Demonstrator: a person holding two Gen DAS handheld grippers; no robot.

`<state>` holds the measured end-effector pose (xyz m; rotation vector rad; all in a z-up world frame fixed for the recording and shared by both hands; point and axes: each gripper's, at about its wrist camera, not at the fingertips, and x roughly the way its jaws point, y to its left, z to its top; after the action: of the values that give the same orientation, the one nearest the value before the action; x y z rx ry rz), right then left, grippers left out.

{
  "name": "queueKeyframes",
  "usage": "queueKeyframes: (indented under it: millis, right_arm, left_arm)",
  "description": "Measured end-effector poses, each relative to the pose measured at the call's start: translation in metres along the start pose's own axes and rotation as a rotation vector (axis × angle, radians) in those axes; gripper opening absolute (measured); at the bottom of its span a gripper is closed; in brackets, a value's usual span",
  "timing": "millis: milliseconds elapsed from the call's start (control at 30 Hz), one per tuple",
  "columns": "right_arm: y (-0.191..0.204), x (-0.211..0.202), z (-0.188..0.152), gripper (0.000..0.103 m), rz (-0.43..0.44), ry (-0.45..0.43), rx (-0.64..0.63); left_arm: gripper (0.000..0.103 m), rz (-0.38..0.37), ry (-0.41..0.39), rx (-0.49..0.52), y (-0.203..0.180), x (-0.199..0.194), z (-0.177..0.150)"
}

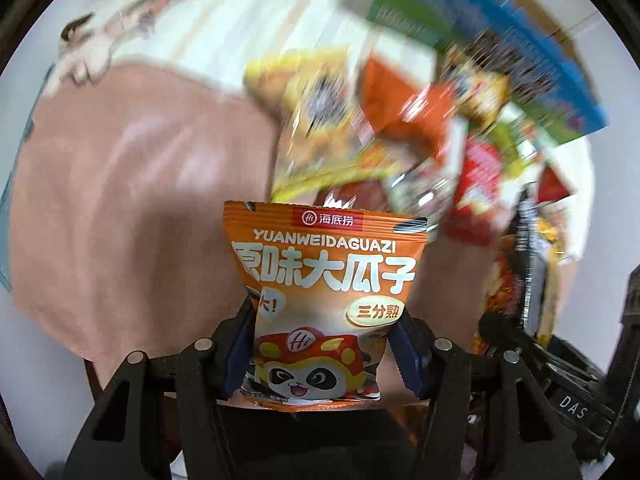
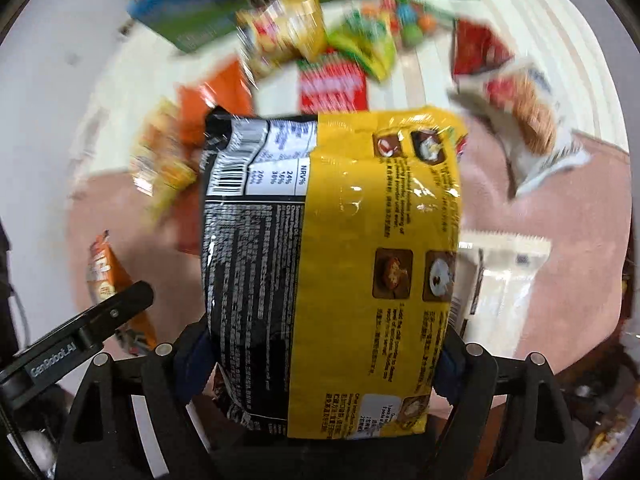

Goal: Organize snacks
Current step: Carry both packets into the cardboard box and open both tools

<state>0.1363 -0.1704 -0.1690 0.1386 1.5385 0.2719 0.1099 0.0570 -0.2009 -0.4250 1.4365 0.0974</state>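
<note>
Left gripper [image 1: 320,354] clamps orange sunflower-seed packet [image 1: 324,300]; right gripper [image 2: 320,360] grips yellow-black noodle pack [image 2: 340,260], above pink cloth [image 1: 140,200].

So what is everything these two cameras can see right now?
sunflower seed packet: one, orange with a panda cartoon, between the left gripper's pads, lifted.
instant noodle pack: one, yellow and black, between the right gripper's pads.
loose snack packets: several, red, yellow, orange and green, blurred, scattered beyond.
white wrapped snack: one, white, on the pink cloth at right.
flat box: one, blue and green, at the far edge.
pink cloth: one, under the snacks.
left hand-held gripper: black, shut on the seed packet.
right hand-held gripper: black, gripping the noodle pack.
</note>
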Motion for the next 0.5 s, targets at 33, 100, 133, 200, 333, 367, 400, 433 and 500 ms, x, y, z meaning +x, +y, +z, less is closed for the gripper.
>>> queueKeyframes:
  millis: [33, 100, 133, 200, 333, 367, 400, 433, 500]
  right_arm:
    - [0.0, -0.012, 0.005, 0.088, 0.032, -0.015, -0.008]
    - [0.006, -0.039, 0.024, 0.088, 0.086, -0.072, -0.039]
    - [0.01, -0.055, 0.037, 0.088, 0.112, -0.109, -0.055]
    - [0.006, -0.084, 0.069, 0.088, 0.151, -0.16, -0.071]
    - [0.001, -0.132, 0.123, 0.088, 0.194, -0.268, -0.087]
    - [-0.001, -0.139, 0.139, 0.088, 0.192, -0.288, -0.087]
    - [-0.003, -0.143, 0.159, 0.088, 0.192, -0.308, -0.089]
    - [-0.005, -0.146, 0.171, 0.088, 0.188, -0.318, -0.086]
    - [-0.009, -0.145, 0.206, 0.088, 0.158, -0.344, -0.069]
  left_arm:
    - [0.058, -0.011, -0.024, 0.009, -0.01, -0.02, 0.006]
    - [0.058, -0.029, -0.053, 0.026, -0.025, -0.044, 0.02]
    - [0.058, -0.044, -0.074, 0.035, -0.033, -0.058, 0.033]
    - [0.058, -0.072, -0.106, 0.051, -0.045, -0.078, 0.062]
    - [0.058, -0.112, -0.172, 0.073, -0.082, -0.101, 0.128]
    - [0.058, -0.116, -0.18, 0.077, -0.093, -0.1, 0.143]
    - [0.058, -0.126, -0.186, 0.081, -0.103, -0.103, 0.159]
    - [0.058, -0.128, -0.195, 0.079, -0.11, -0.106, 0.177]
    - [0.058, -0.13, -0.199, 0.087, -0.124, -0.107, 0.211]
